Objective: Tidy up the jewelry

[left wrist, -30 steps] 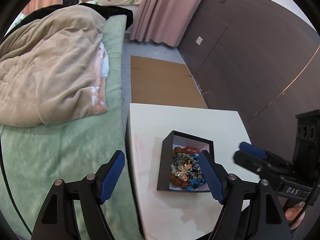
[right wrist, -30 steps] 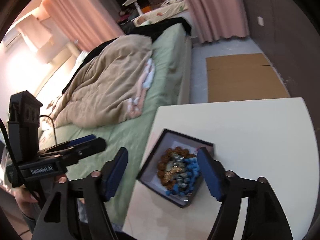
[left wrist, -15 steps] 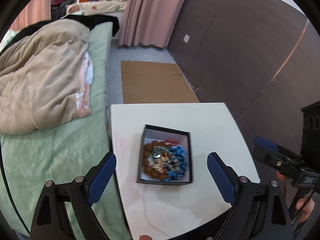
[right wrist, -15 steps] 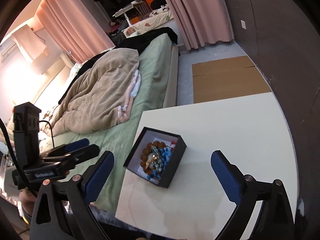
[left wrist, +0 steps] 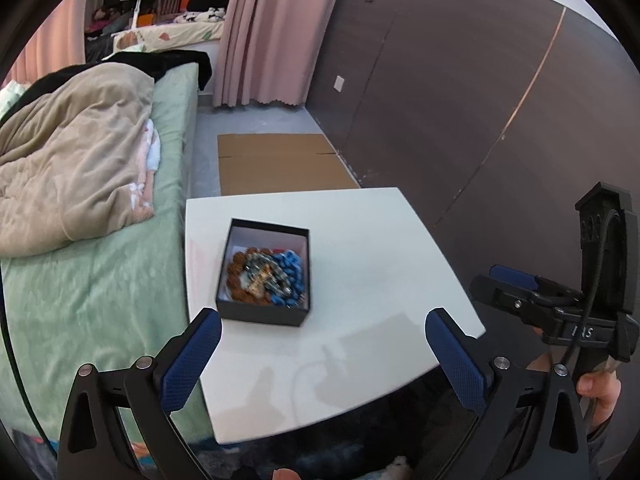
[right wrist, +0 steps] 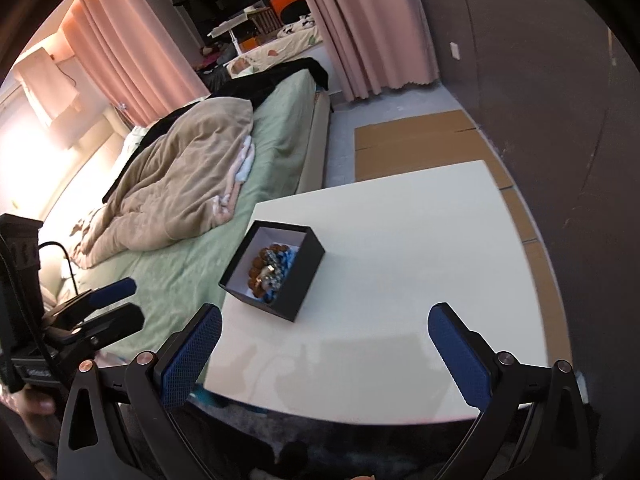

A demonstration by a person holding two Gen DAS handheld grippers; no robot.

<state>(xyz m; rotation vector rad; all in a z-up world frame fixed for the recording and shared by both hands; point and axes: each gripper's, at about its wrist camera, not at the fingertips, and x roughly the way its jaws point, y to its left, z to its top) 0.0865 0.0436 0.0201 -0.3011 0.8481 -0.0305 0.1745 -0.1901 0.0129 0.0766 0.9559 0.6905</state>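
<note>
Left gripper [left wrist: 322, 346] and right gripper [right wrist: 325, 344]: both spread wide, nothing between the blue pads, both held off the near edge of the white table [left wrist: 360, 240], apart from everything on it. Black box [left wrist: 264, 276] sits near the table's left edge beside the bed [left wrist: 92, 272]; beaded jewelry [left wrist: 266, 276], brown, grey and blue strands, lies heaped inside. With all pieces apparently boxed and both tools clear, sorting looks complete.
</note>
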